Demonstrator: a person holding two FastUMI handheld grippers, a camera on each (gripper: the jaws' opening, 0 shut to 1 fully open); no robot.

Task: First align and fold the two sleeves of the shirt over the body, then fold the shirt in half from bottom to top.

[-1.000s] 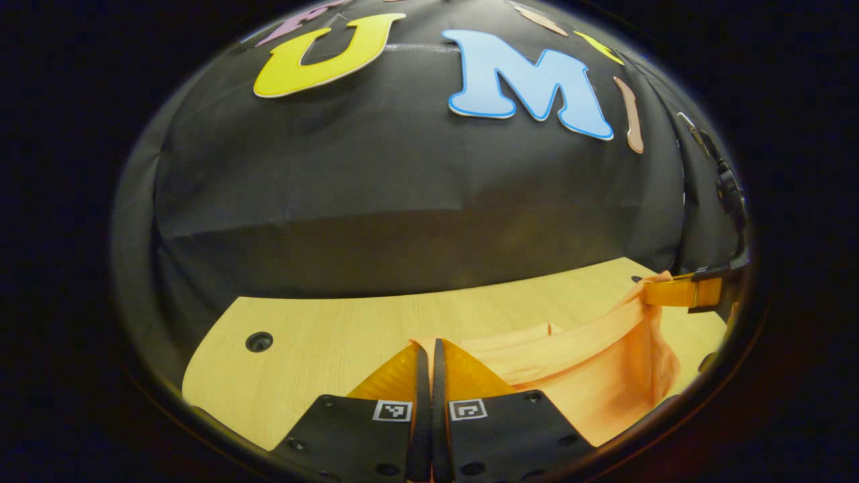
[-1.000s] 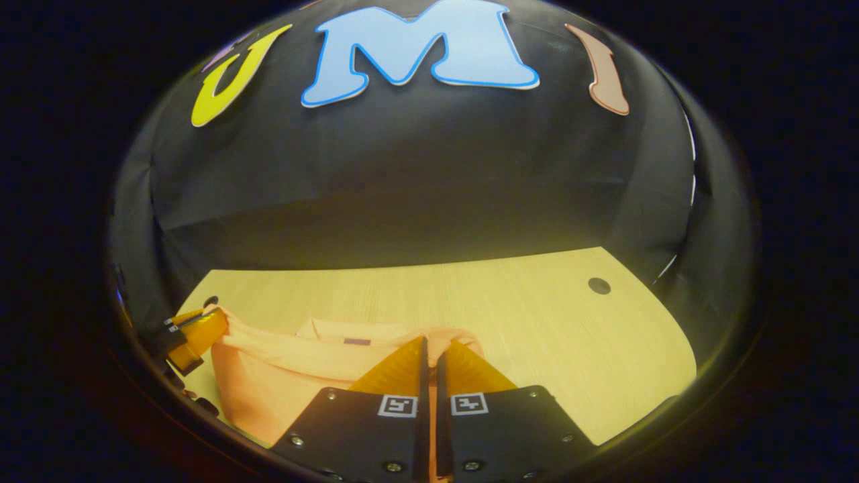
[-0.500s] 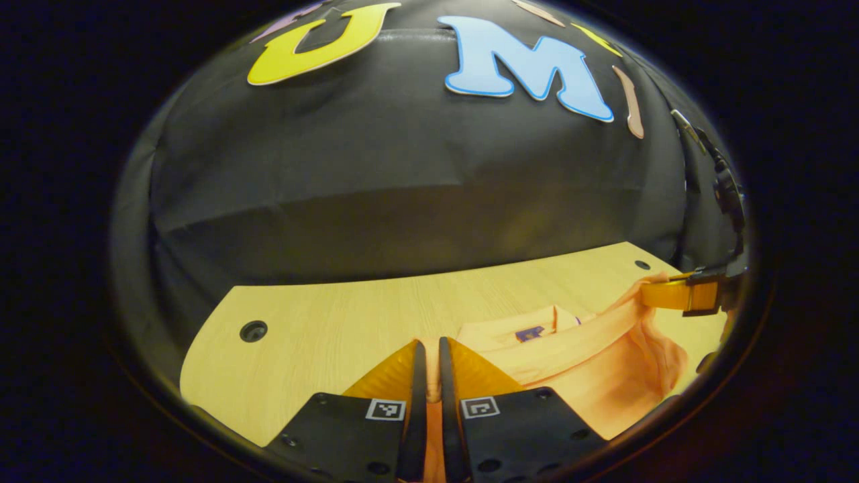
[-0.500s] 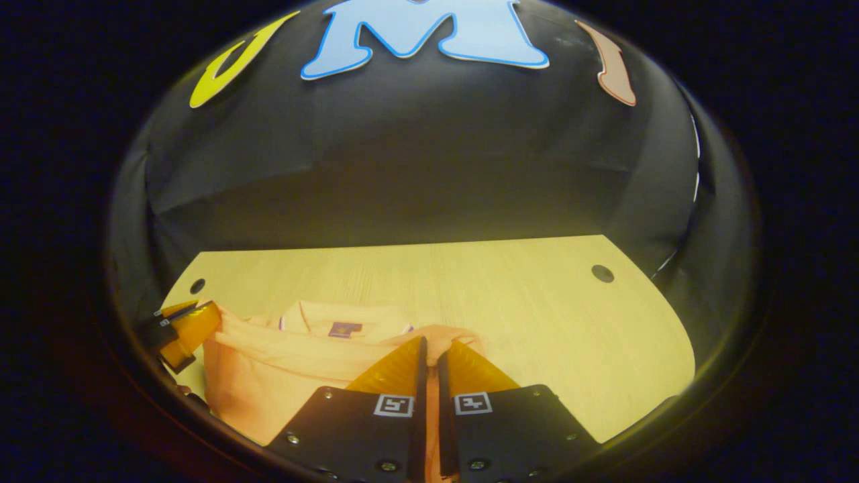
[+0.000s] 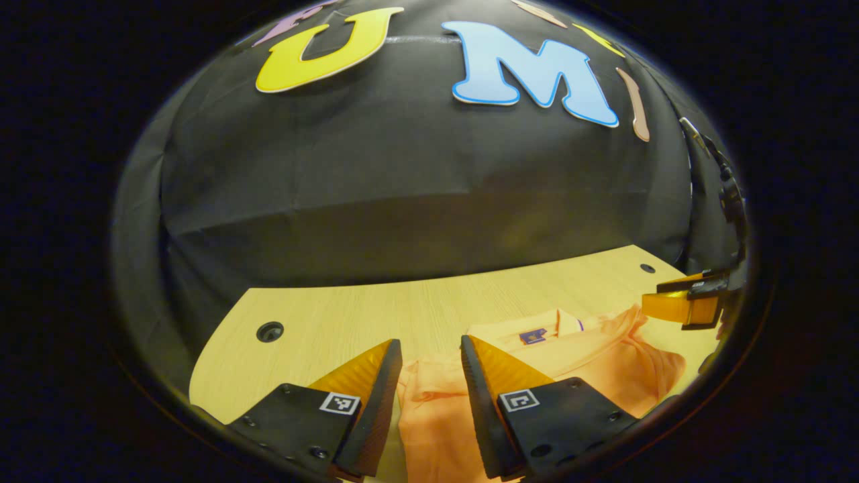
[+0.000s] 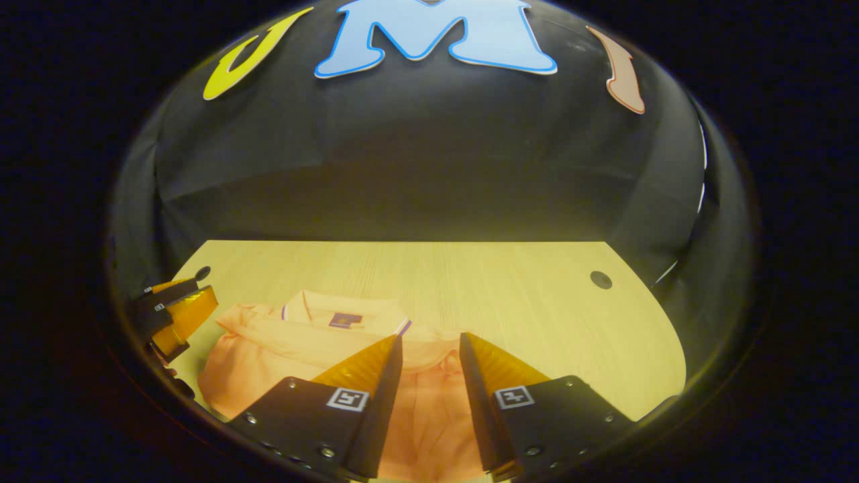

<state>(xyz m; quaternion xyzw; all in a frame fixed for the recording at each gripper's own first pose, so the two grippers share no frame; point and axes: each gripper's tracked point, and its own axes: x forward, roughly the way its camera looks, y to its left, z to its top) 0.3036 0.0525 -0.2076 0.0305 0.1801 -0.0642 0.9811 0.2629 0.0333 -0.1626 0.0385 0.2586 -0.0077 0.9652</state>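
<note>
Both grippers are now standing with jaws spread, where half a second ago each was pinching the hem of the orange polo shirt. The left gripper is hovering over the garment's edge, and the right gripper is doing the same at its own end; neither is touching cloth. The shirt is lying released on the wooden desk, its collar and neck label showing toward 12 o'clock in the right gripper view, the folded layer resting just short of it. In the left gripper view the shirt is spreading from 6 o'clock toward 3 o'clock, where the right gripper is appearing. The bottom-to-top fold is therefore judged laid down and the task near complete; the fabric is looking somewhat rumpled at 9 o'clock.
</note>
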